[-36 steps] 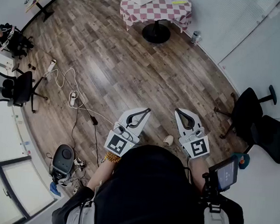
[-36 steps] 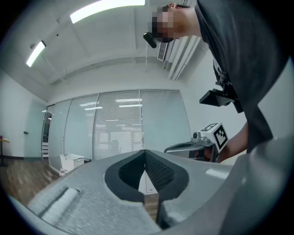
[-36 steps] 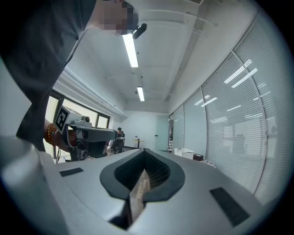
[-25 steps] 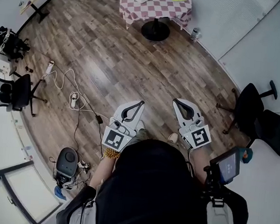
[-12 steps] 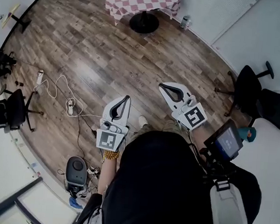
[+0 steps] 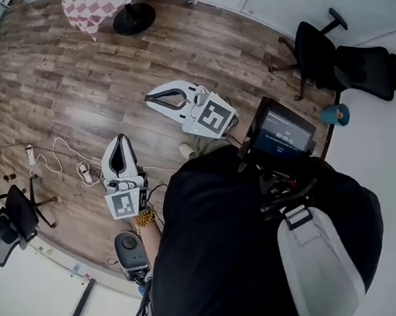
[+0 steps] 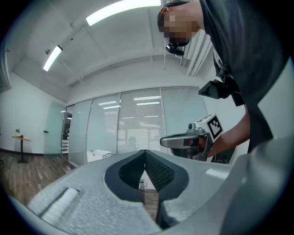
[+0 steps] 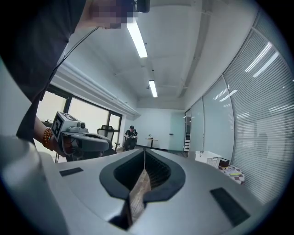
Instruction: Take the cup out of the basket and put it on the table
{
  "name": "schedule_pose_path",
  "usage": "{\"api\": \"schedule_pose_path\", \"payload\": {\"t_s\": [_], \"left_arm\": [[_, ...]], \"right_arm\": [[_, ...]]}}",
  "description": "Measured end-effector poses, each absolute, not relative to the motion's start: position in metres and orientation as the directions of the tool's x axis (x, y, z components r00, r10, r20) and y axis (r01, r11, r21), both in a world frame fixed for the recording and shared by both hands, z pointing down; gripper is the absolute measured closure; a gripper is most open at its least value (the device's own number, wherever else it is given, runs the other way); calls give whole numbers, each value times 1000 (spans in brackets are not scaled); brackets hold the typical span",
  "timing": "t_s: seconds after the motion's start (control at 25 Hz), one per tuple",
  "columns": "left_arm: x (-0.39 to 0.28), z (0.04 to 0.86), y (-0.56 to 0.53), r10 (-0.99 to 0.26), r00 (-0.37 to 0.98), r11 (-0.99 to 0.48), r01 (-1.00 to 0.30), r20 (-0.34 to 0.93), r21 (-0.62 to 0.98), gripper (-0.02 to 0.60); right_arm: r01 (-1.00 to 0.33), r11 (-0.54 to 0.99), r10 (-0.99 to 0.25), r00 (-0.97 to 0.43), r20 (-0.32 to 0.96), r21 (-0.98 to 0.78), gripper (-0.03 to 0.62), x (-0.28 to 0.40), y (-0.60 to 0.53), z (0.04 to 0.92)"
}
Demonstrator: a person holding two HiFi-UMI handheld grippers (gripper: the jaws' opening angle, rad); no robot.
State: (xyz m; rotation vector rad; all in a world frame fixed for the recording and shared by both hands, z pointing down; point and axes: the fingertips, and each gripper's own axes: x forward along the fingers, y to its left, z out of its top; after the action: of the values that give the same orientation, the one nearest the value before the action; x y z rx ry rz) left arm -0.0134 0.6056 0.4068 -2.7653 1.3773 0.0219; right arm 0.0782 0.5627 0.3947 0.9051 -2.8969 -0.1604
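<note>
Both claws are pressed together and empty. The left claw (image 6: 120,140) and the right claw (image 6: 150,98) hang over the wood floor (image 6: 67,74). The checked bench (image 6: 94,7) stands well apart, cut off at the edge. On it sits a white basket (image 8: 209,159); the cup can't be made out.

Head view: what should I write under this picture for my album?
Person on wooden floor, left gripper and right gripper shut and empty, checkered table across the room.

An office: black swivel chairs (image 6: 314,50) at the upper right of the head view, glass partitions with blinds (image 7: 138,120), ceiling strip lights (image 8: 138,40), wood-plank floor (image 6: 67,74).
</note>
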Motion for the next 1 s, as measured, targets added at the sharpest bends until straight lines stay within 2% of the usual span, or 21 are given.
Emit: {"api": "schedule_pose_path", "payload": {"t_s": [0.2,0.4,0.72,1.0], "left_arm": [[-6,414,561,-814,580,-580,-814,-14,-32,575],[18,407,467,-837,547,-547,-837,10,-25,575],[20,396,447,-862,504,-502,-863,-54,-59,575],[53,395,343,-887,461,-460,-887,-14,-38,575]], "right_arm": [[-515,845,-526,-849,47,139,580,74,512,394],[-497,862,-504,-862,52,104,582,93,413,392],[-441,882,-454,-890,43,166,582,88,400,392],[-400,909,-409,-911,59,119,581,115,291,404]]}}
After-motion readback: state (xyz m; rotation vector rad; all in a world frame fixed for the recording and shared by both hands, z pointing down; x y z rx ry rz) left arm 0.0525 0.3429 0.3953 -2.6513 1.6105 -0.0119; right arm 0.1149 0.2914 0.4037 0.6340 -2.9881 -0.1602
